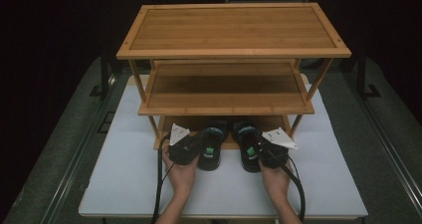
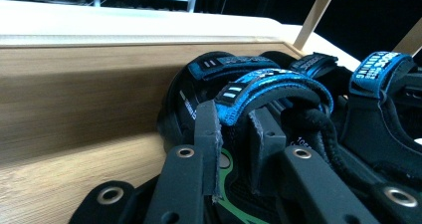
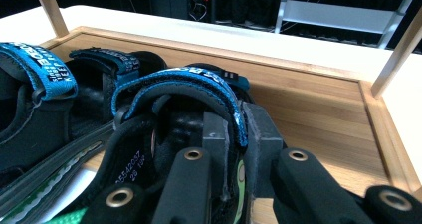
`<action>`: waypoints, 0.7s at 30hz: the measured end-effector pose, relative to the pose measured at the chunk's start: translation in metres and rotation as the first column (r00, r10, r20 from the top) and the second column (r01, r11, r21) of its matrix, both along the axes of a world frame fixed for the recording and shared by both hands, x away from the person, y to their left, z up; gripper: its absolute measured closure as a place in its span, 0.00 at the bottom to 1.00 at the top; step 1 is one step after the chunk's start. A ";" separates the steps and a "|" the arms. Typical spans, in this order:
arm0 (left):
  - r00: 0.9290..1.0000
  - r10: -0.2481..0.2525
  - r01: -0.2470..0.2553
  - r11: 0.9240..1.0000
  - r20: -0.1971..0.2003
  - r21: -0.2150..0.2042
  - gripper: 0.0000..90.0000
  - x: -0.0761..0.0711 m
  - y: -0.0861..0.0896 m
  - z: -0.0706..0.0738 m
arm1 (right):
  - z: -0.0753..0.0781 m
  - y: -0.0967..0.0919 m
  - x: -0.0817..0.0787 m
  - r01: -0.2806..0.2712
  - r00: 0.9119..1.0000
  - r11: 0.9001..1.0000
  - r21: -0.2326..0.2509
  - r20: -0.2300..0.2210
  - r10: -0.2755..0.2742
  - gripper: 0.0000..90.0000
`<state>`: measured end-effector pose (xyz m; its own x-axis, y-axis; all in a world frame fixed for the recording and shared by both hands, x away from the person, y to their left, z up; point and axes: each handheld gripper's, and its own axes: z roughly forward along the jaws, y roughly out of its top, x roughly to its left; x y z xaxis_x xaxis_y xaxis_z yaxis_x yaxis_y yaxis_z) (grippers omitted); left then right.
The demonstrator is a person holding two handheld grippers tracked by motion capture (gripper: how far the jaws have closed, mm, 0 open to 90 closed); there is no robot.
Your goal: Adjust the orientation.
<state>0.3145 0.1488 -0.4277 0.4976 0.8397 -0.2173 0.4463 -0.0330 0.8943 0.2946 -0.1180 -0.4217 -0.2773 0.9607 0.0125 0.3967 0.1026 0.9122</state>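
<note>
Claws grip 1 sandal each: left claw (image 2: 234, 134) pinches the left sandal (image 1: 211, 144) by its strap, right claw (image 3: 238, 134) the right sandal (image 1: 247, 145). Toes sit on the rack's bottom shelf (image 1: 226, 122) (heels overhang the table (image 1: 124, 184)), so pushing in remains.

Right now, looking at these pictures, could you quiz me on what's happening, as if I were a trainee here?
1. True or false: both sandals lie on the top shelf of the wooden rack.
2. What is the left gripper shut on? A) a rack leg B) the left sandal's blue strap C) a cable
3. Fill in: the right gripper pinches the strap of the right sandal, whose toe rests on the rack's ______ shelf.

Key
1. False: their toes sit on the bottom shelf, heels out over the white table.
2. B
3. bottom
</note>
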 end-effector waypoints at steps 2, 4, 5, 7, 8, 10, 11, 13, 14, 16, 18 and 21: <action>1.000 -0.002 0.002 1.000 0.005 0.009 0.83 -0.001 0.000 0.000 | -0.002 0.002 0.000 -0.001 1.000 1.000 -0.009 0.010 0.001 0.88; 1.000 -0.013 0.013 1.000 0.006 0.013 0.79 -0.001 0.000 0.000 | -0.001 0.001 0.001 -0.008 1.000 1.000 -0.005 0.004 0.008 0.84; 1.000 -0.018 0.018 1.000 0.007 0.017 0.78 -0.001 0.001 0.001 | -0.001 0.000 0.001 -0.015 1.000 1.000 -0.002 0.000 0.015 0.83; 1.000 -0.024 0.024 1.000 0.013 0.018 0.73 -0.002 0.002 0.002 | 0.000 -0.003 0.000 -0.029 0.999 1.000 -0.006 -0.014 0.029 0.80; 1.000 -0.026 0.025 0.999 0.018 0.019 0.69 -0.003 0.002 0.003 | 0.001 -0.005 0.000 -0.035 0.999 0.999 -0.012 -0.017 0.034 0.78; 0.999 -0.033 0.033 0.999 0.021 0.024 0.66 -0.004 0.003 0.006 | 0.002 -0.008 -0.001 -0.033 0.999 0.999 -0.016 -0.015 0.033 0.74; 0.999 -0.035 0.035 0.999 0.026 0.030 0.65 -0.005 0.003 0.007 | 0.002 -0.009 -0.002 -0.040 0.999 0.999 -0.016 -0.018 0.039 0.73; 0.998 -0.047 0.046 0.998 0.030 0.034 0.63 -0.007 0.004 0.008 | 0.003 -0.010 -0.002 -0.053 0.998 0.998 -0.031 -0.021 0.053 0.72; 0.998 -0.050 0.049 0.998 0.033 0.038 0.62 -0.007 0.004 0.009 | 0.003 -0.010 -0.003 -0.059 0.998 0.998 -0.033 -0.022 0.059 0.72; 0.998 -0.065 0.064 0.997 0.027 0.032 0.59 -0.008 0.005 0.011 | 0.003 -0.010 -0.003 -0.068 0.997 0.997 -0.034 -0.026 0.068 0.69; 0.996 -0.074 0.072 0.996 0.041 0.052 0.58 -0.011 0.006 0.014 | 0.005 -0.012 -0.005 -0.075 0.997 0.997 -0.019 -0.025 0.075 0.66; 0.995 -0.088 0.085 0.995 0.049 0.049 0.56 -0.016 0.008 0.017 | 0.008 -0.015 -0.007 -0.086 0.996 0.996 -0.014 -0.023 0.085 0.64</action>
<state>0.2989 0.1571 -0.4106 0.5783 0.8017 -0.1511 0.3941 -0.1123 0.9122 0.2874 -0.1332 -0.4138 -0.3583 0.9336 0.0056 0.4062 0.1505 0.9013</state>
